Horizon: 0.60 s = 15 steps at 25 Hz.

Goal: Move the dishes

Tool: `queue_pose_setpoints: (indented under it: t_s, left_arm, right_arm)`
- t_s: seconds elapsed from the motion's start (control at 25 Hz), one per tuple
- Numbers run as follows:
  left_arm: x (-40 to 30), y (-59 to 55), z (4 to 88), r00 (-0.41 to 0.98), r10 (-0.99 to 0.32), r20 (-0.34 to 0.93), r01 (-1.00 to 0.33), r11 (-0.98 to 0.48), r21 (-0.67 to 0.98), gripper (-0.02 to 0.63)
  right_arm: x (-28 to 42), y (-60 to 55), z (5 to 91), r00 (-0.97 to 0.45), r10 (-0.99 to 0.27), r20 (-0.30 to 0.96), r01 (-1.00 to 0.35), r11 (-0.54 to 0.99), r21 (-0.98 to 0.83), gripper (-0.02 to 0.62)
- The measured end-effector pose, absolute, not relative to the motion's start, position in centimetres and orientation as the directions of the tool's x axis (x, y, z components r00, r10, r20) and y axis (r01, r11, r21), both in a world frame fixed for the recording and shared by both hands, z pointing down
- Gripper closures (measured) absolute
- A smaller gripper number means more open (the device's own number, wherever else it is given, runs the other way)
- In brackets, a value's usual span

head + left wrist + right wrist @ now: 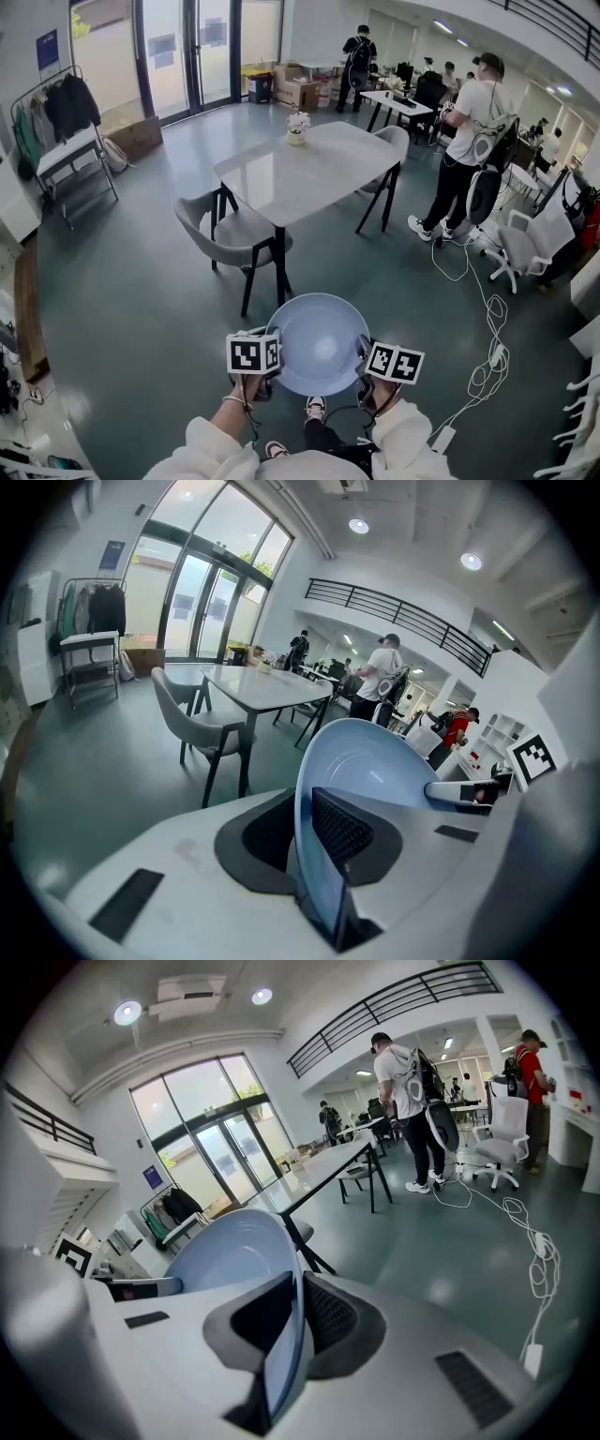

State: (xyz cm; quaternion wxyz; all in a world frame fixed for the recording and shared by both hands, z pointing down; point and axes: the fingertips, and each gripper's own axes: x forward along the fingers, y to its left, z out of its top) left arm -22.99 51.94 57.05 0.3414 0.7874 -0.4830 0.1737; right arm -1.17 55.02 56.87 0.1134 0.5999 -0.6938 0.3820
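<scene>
A pale blue bowl hangs in the air in front of me, carried between both grippers. My left gripper is shut on its left rim, my right gripper on its right rim. In the left gripper view the bowl stands edge-on between the dark ribbed pads. The right gripper view shows the same bowl with its rim pinched between the pads. Ahead stands a white table with a small flower pot on it.
Grey chairs stand at the table's near left and far side. A person with a backpack stands at the right, beside white office chairs. A white cable trails over the grey floor. A clothes rack stands at the left.
</scene>
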Motion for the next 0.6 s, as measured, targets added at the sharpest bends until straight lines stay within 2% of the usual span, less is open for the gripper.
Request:
queue_pose_setpoints:
  t_s: [0.6]
  left_arm:
    - [-17.2, 39.0, 55.4, 0.463, -0.653, 0.599, -0.885, -0.298, 0.359, 0.565]
  right_arm:
    - [4.6, 41.5, 55.2, -0.281, -0.754, 0.593, -0.914, 0.022, -0.405, 0.511]
